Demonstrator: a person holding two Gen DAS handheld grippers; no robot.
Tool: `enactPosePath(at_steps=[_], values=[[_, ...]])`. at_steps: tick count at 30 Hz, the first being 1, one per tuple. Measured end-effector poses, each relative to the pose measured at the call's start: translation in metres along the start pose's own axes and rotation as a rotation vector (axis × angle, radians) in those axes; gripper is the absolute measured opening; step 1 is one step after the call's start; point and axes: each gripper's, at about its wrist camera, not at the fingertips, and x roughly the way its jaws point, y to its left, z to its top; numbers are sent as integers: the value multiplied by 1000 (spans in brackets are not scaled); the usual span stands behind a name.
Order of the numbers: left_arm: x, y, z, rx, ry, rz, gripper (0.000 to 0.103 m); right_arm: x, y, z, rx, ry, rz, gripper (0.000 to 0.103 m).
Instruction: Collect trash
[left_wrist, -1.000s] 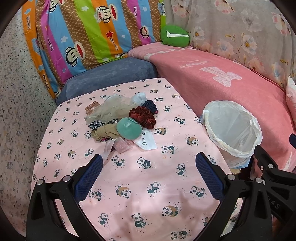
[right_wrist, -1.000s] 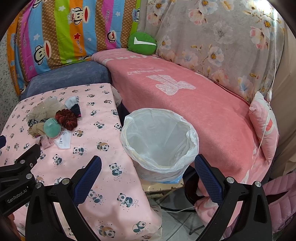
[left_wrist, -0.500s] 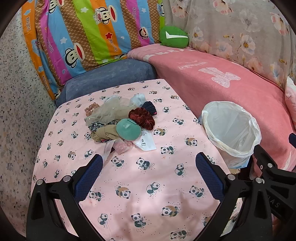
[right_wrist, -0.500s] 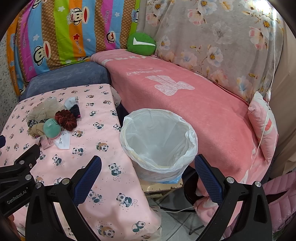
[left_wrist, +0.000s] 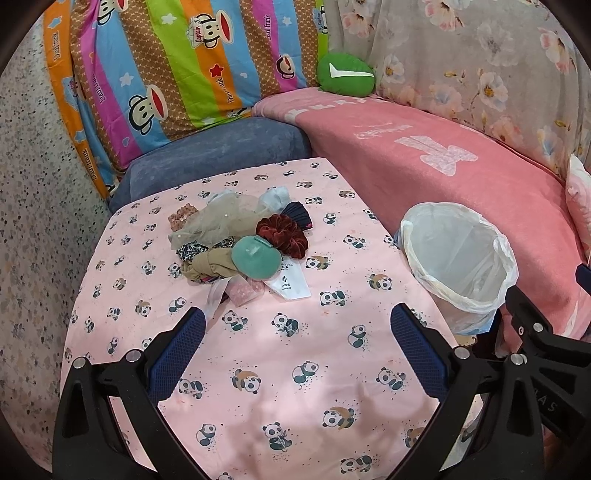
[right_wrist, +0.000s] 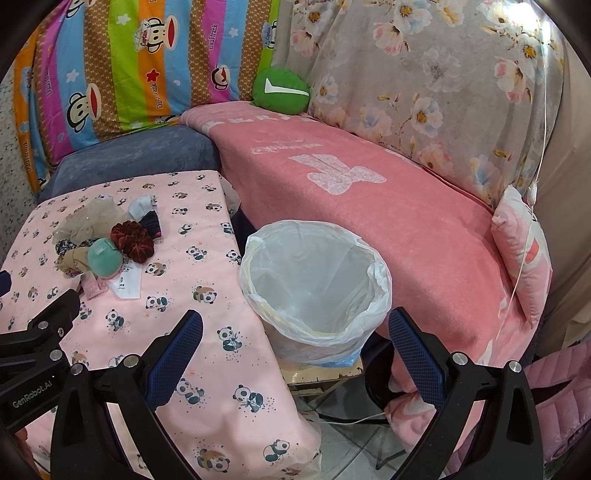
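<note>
A heap of small items lies on the panda-print table (left_wrist: 280, 369): a round teal object (left_wrist: 255, 257), a dark red scrunchie (left_wrist: 282, 234), beige cloth (left_wrist: 208, 266), a white paper packet (left_wrist: 290, 284) and a small pink wrapper (left_wrist: 243, 291). The heap also shows in the right wrist view (right_wrist: 105, 256). A bin lined with a white bag (right_wrist: 314, 280) stands right of the table; it looks empty. My left gripper (left_wrist: 295, 354) is open and empty, above the table short of the heap. My right gripper (right_wrist: 295, 354) is open and empty, above the bin's near rim.
A sofa with a pink blanket (right_wrist: 369, 206) runs behind the bin. A green cushion (left_wrist: 345, 75) and a striped monkey-print cover (left_wrist: 177, 66) stand at the back. A pink pillow (right_wrist: 524, 251) lies at right. Tiled floor (right_wrist: 347, 450) shows below the bin.
Both views have shifted very slightly; the scene sits a little lower in the left view. Nothing on the table has moved, and both grippers stay open.
</note>
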Motion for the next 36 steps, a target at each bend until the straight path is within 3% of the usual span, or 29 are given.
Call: enactPosePath(at_steps=[9, 18, 36], values=[[0, 11, -1, -21, 7, -21, 96, -9, 9, -1, -6, -17, -10, 96], [5, 40, -7, -26, -43, 4, 96, -10, 28, -3, -2, -26, 9, 96], [95, 140, -29, -76, 29, -5, 96, 32, 103, -4, -10, -19, 114, 96]])
